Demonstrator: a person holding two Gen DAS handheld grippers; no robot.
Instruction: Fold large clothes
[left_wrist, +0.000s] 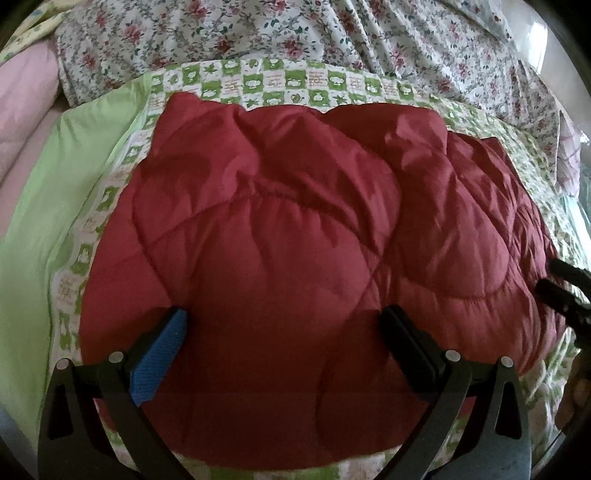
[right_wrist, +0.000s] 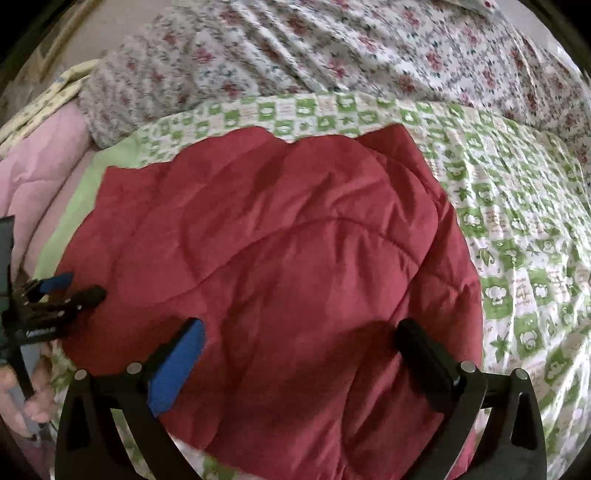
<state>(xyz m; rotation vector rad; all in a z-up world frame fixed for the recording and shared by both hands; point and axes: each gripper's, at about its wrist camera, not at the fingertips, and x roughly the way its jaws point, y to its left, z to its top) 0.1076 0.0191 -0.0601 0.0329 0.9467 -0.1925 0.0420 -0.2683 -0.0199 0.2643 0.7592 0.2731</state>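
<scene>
A red quilted padded garment (left_wrist: 295, 229) lies folded into a rough rectangle on a green-and-white checked sheet (left_wrist: 280, 81); it also fills the right wrist view (right_wrist: 280, 266). My left gripper (left_wrist: 284, 332) is open, its jaws wide apart just above the garment's near part, holding nothing. My right gripper (right_wrist: 299, 339) is open over the garment's near right part, also empty. The right gripper shows at the right edge of the left wrist view (left_wrist: 554, 284). The left gripper shows at the left edge of the right wrist view (right_wrist: 70, 288).
A floral duvet (left_wrist: 332, 33) is bunched along the far side of the bed. A pink quilt (left_wrist: 26, 92) and a plain light-green cloth (left_wrist: 55, 192) lie to the left. The checked sheet (right_wrist: 517, 240) spreads to the right of the garment.
</scene>
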